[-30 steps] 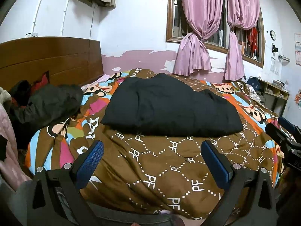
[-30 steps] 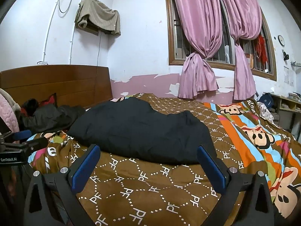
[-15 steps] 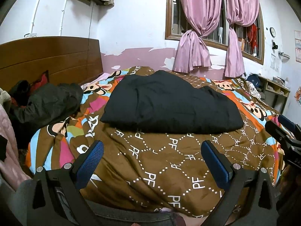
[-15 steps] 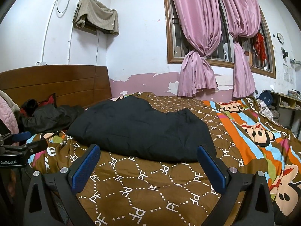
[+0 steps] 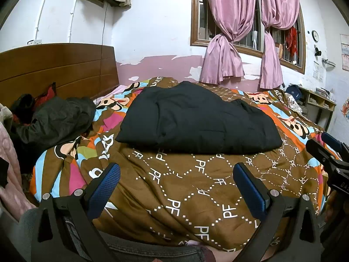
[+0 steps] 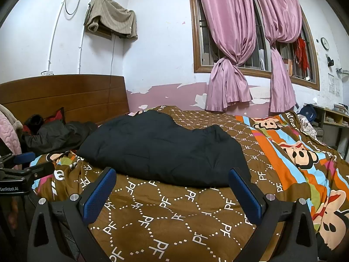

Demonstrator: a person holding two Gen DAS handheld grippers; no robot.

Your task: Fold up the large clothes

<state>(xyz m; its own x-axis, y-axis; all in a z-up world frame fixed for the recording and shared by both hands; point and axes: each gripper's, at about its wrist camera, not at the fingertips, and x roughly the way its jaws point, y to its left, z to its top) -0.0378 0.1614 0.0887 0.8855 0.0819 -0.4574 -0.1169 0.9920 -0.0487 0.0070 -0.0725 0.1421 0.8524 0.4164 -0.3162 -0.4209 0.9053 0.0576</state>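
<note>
A large black padded garment (image 5: 196, 122) lies folded flat on the brown patterned bedspread (image 5: 196, 192); it also shows in the right wrist view (image 6: 165, 150). My left gripper (image 5: 176, 179) is open and empty, held back above the bed's near edge, short of the garment. My right gripper (image 6: 172, 185) is open and empty too, just in front of the garment's near edge. Each gripper shows at the edge of the other's view: the right one (image 5: 327, 152) and the left one (image 6: 19, 166).
A heap of dark clothes (image 5: 54, 120) lies at the left by the wooden headboard (image 5: 56, 69). Pink fabric (image 5: 8, 174) hangs at the far left. Pink curtains (image 5: 229, 43) and a window are behind the bed. A shelf (image 5: 316, 102) stands at the right.
Both grippers have tilted or risen slightly, so the garment sits a little lower in view. The garment has not moved and both grippers stay open.
</note>
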